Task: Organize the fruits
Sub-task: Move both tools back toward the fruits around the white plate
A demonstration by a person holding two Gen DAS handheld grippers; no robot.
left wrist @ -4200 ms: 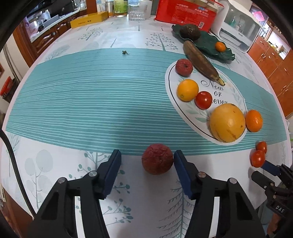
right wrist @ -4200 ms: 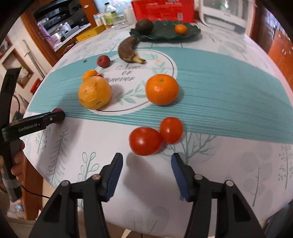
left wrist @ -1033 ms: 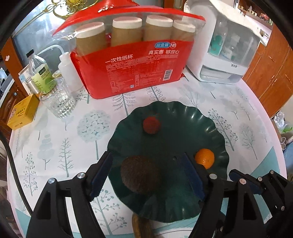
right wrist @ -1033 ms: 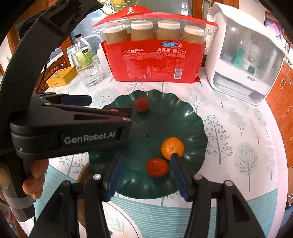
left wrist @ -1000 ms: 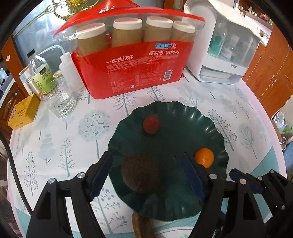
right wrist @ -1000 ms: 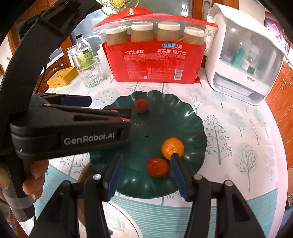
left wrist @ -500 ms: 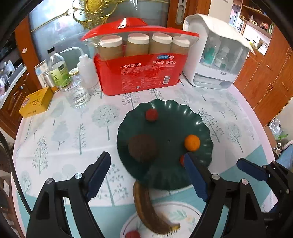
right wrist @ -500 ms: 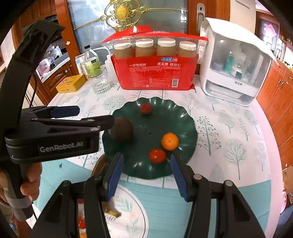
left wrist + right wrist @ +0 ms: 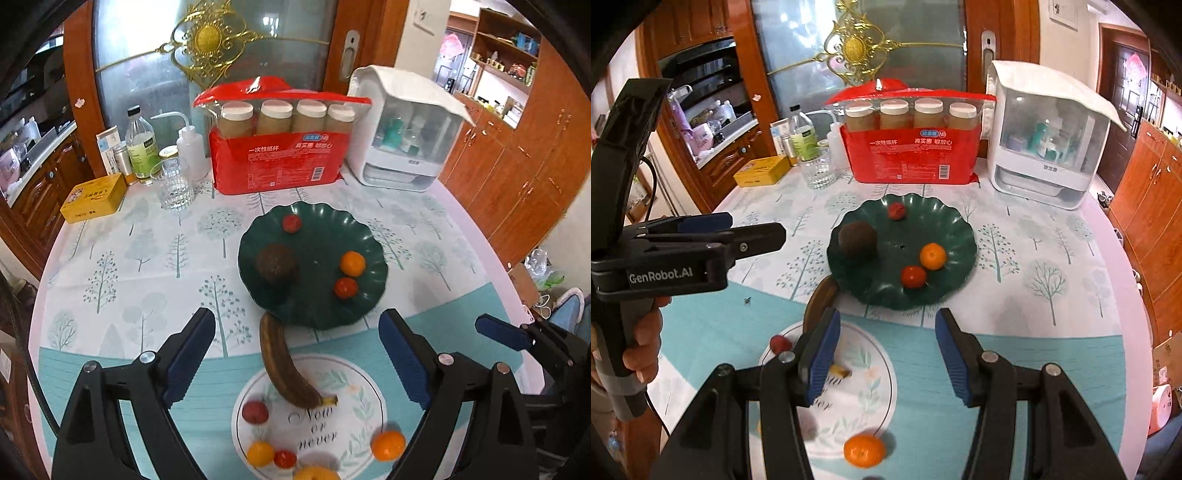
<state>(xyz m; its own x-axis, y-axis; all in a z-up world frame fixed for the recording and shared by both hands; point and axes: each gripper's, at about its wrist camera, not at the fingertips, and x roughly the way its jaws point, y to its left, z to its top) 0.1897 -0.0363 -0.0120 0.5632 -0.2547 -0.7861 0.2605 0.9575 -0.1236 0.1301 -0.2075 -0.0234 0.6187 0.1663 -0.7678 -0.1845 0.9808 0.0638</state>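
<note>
Tree-printed tablecloth (image 9: 147,258) carries a green plate (image 9: 325,236) holding a brown fruit (image 9: 276,263), two red fruits and an orange (image 9: 352,263). Nearer than that plate, the left gripper (image 9: 295,354) is opening, empty; the right gripper (image 9: 886,347) hangs parted, gripping nothing.

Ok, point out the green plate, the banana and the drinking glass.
green plate (image 9: 325,240), left wrist view, bare centre of the dish.
banana (image 9: 280,363), left wrist view, middle of its brown body.
drinking glass (image 9: 820,170), right wrist view, its clear side wall.
</note>
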